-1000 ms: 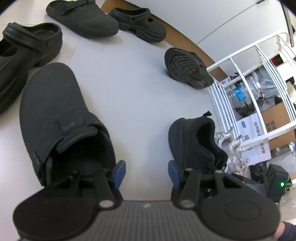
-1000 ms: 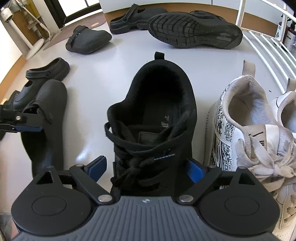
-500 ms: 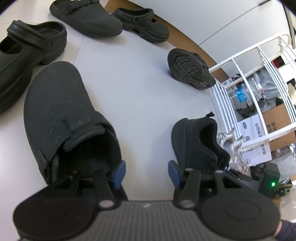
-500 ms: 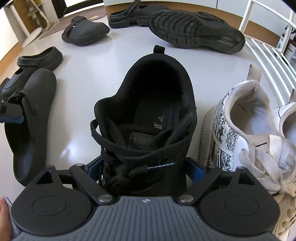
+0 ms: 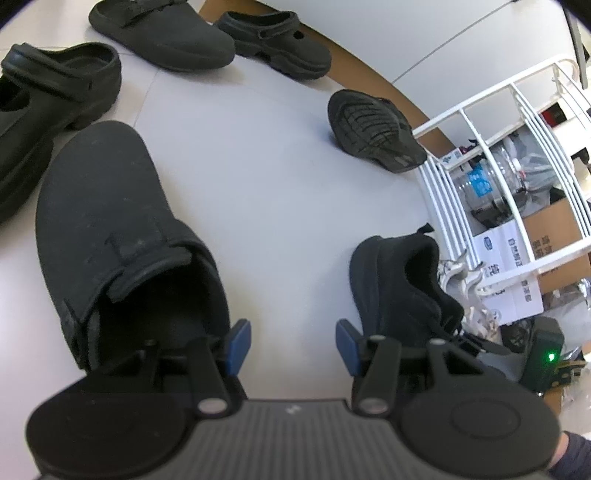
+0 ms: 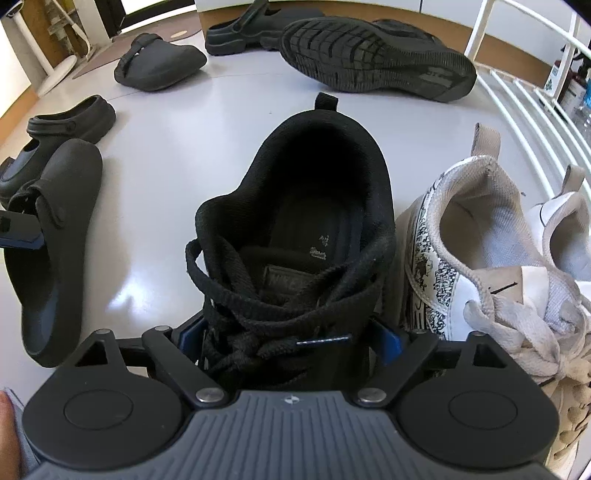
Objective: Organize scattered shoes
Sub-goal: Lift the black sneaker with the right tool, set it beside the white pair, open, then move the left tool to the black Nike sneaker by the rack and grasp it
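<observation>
Black all over this pale floor (image 5: 280, 192), shoes scattered wide, and both grippers are low among them. The right gripper (image 6: 288, 338) sits straddling the laced front of a black sneaker (image 6: 295, 229), one blue pad on each side of it; its jaws have just been opening a touch, and with the pads half hidden by the laces I cannot tell whether they press on the shoe or merely flank it. That sneaker stands upright on its sole, heel loop pointing away, snug against a white patterned sneaker (image 6: 458, 243) on its right, with a second white sneaker (image 6: 565, 229) beyond, beside the white wire rack (image 6: 517, 96). Further off, another black sneaker (image 6: 376, 59) lies on its side, tread showing. Over to the left gripper (image 5: 291, 345): jaws standing apart, nothing but bare floor between them, its left pad just beside the open heel of a black clog (image 5: 110, 221). That clog lies flat, toe pointing away. A strapped black clog (image 5: 48, 110) sits to its left, nearly touching its toe. Far back, a smooth slip-on clog (image 5: 166, 33) and a chunky strapped one (image 5: 277, 44) lie side by side near the brown baseboard. From this left view the held-between sneaker shows at the right, close to the rack, with boxes (image 5: 517, 258) and a plastic jug (image 5: 487, 181) behind the bars.
</observation>
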A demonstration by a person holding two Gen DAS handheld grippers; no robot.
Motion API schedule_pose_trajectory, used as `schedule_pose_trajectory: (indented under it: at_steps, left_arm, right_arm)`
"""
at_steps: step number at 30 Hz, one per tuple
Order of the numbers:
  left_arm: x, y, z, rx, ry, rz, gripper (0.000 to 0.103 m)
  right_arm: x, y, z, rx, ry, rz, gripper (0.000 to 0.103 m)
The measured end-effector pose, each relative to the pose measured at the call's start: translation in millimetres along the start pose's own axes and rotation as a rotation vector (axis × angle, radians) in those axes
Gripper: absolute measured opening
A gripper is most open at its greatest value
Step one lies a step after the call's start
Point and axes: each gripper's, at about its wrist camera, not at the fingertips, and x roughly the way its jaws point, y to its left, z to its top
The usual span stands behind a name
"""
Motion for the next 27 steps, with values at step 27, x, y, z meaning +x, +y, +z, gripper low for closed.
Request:
schedule_pose_trajectory:
  at_steps: [27]
  left_arm:
    - [0, -91, 139, 0.282, -0.143, 0.05, 0.076]
  right_arm:
    - [-83, -47, -15, 0.151, -0.086, 0.111, 0.092]
